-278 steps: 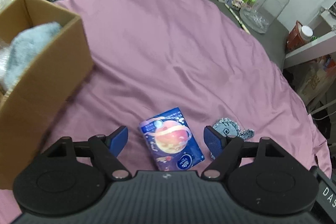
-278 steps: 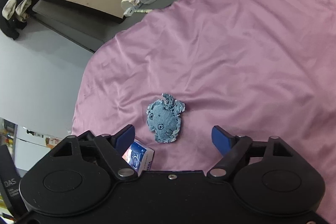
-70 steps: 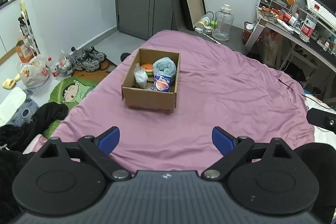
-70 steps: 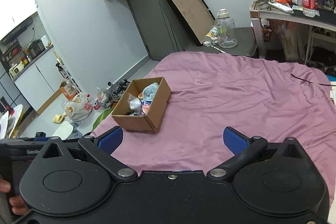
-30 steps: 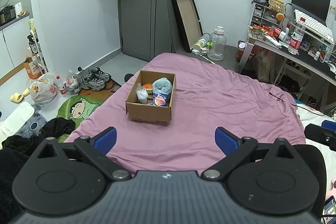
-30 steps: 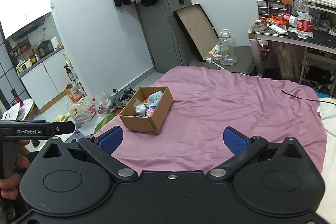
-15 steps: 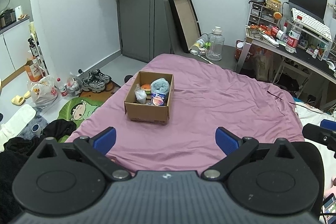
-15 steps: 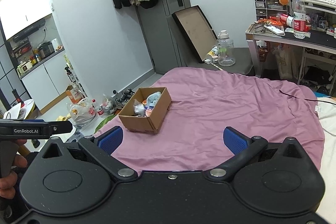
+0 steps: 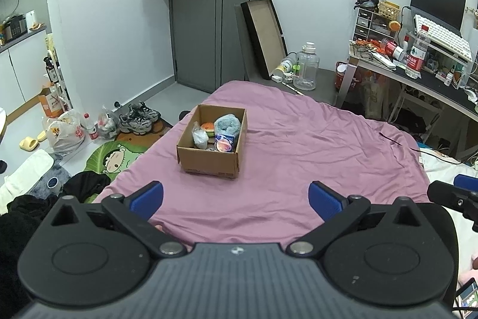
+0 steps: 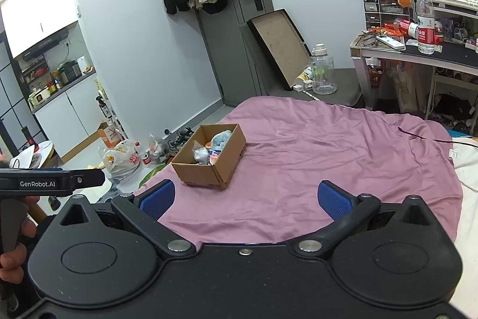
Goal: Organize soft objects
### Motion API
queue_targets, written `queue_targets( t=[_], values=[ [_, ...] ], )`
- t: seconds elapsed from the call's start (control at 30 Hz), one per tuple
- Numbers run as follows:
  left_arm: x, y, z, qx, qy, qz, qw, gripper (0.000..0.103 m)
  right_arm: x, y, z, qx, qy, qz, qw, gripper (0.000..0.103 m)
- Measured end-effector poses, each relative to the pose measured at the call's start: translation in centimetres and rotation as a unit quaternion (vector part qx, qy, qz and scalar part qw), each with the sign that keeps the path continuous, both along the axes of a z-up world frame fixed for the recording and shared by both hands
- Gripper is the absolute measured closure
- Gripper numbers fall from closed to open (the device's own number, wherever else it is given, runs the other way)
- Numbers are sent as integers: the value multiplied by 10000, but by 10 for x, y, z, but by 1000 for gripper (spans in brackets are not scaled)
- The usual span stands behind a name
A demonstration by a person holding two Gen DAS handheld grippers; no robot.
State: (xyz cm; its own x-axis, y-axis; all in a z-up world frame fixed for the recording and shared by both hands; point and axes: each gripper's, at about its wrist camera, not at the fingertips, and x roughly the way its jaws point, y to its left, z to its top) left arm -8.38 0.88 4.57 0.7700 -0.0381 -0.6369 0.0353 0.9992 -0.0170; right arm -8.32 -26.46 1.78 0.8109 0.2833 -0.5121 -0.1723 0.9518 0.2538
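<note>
Box count is one: a single cardboard box (image 9: 212, 146) on the purple bedspread (image 9: 298, 157), long axis pointing away from me, soft stuff like a fluffy blue plush (image 9: 227, 124) packed inside. My left gripper (image 9: 236, 196) and right gripper (image 10: 244, 198) both hang spread wide, holding nothing, well back from it.

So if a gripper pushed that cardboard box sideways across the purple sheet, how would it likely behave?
The cardboard box looks light, holding only small soft items like the blue fluffy toy, so it would probably slide. Being low and wide, it seems unlikely to tip. The wrinkled purple sheet may bunch up and drag.
</note>
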Motion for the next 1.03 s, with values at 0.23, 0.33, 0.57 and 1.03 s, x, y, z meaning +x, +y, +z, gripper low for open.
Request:
queue_targets(
  t=[0.23,0.33,0.57,1.03],
  values=[
    [-6,-5,0,45,-7,-30,10000,0,-1,-3,0,21,-9,1,10000,0],
    [-7,-5,-1,47,-1,-24,10000,0,-3,-4,-1,15,-9,-19,10000,0],
    [-10,-7,-2,58,15,-28,10000,0,-8,-7,-2,20,-36,-51,10000,0],
    [-12,-7,-4,85,-4,44,10000,0,-8,-9,-4,47,-42,-53,10000,0]
  ],
)
